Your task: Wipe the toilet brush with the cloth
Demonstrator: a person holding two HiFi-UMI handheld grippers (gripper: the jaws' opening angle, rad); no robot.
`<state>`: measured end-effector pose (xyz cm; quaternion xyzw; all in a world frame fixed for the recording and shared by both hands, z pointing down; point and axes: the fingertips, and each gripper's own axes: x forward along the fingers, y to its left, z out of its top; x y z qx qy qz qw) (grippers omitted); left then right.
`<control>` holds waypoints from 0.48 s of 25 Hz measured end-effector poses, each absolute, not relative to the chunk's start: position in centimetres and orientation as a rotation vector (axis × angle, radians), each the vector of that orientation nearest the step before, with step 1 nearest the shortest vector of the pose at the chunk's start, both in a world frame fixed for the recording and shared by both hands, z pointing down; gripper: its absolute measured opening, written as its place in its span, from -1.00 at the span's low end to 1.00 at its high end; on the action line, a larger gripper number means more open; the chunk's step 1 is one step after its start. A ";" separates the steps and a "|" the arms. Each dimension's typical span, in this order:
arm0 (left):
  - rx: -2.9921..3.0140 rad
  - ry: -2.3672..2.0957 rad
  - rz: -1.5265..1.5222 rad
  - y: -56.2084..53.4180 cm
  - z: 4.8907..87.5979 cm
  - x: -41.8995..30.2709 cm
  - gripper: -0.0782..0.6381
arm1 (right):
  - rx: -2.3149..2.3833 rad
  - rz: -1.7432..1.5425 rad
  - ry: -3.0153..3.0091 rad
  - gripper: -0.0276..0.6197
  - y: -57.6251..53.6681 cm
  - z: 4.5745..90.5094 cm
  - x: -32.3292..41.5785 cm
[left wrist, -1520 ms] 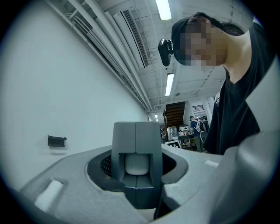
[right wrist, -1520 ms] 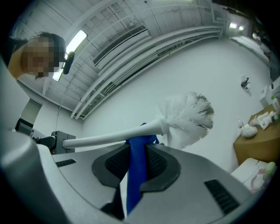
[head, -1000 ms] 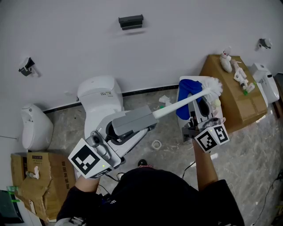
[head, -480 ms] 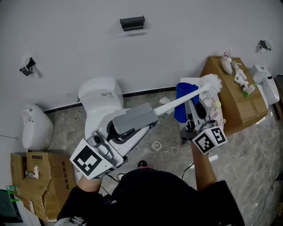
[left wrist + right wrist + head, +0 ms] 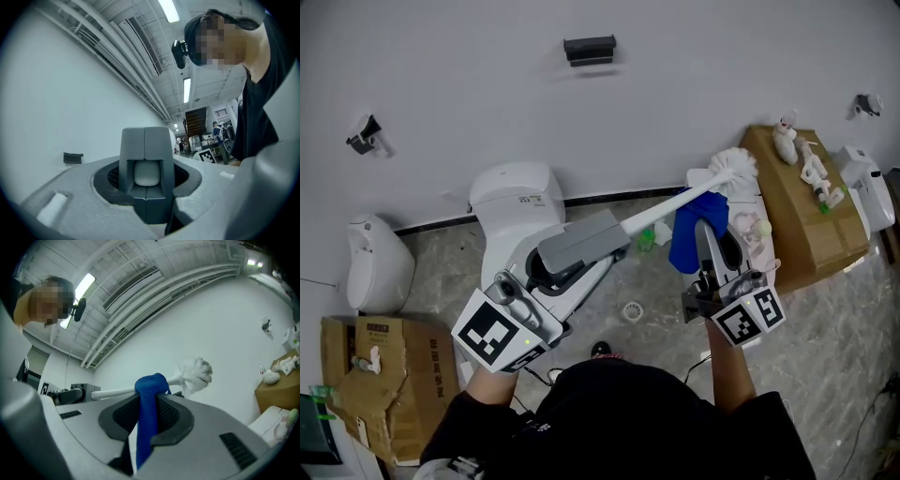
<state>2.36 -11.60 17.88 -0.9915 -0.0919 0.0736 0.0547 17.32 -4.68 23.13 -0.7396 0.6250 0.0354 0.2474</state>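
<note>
Both upturned: left gripper clamps brush, right gripper pinches cloth.

This is a washroom corner staged inside a large lab or workshop hall. A white toilet stands against a plain white wall, with a rounded white fixture to its left. Both stand on a grey marble-patterned floor with a round drain. A torn cardboard box sits at the floor's left edge and a second box against the wall at the right. The gripper views show an industrial ceiling with bare ducts and strip lights, and an open equipment bay beyond.
</note>
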 end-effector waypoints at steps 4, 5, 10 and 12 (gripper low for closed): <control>-3.022 -0.255 0.237 -12.0 17.9 2.3 -0.31 | -1.984 0.135 1.727 -0.71 -4.4 21.4 16.5; -3.023 -0.248 0.243 -12.0 17.8 2.2 -0.31 | -1.981 0.149 1.736 -0.71 -4.4 20.9 16.3; -3.012 -0.180 0.229 -12.8 17.8 2.3 -0.31 | -1.941 0.205 1.748 -0.71 -3.9 19.2 15.5; -3.005 -0.157 0.207 -13.0 18.1 2.4 -0.31 | -1.924 0.216 1.753 -0.71 -3.9 18.6 15.4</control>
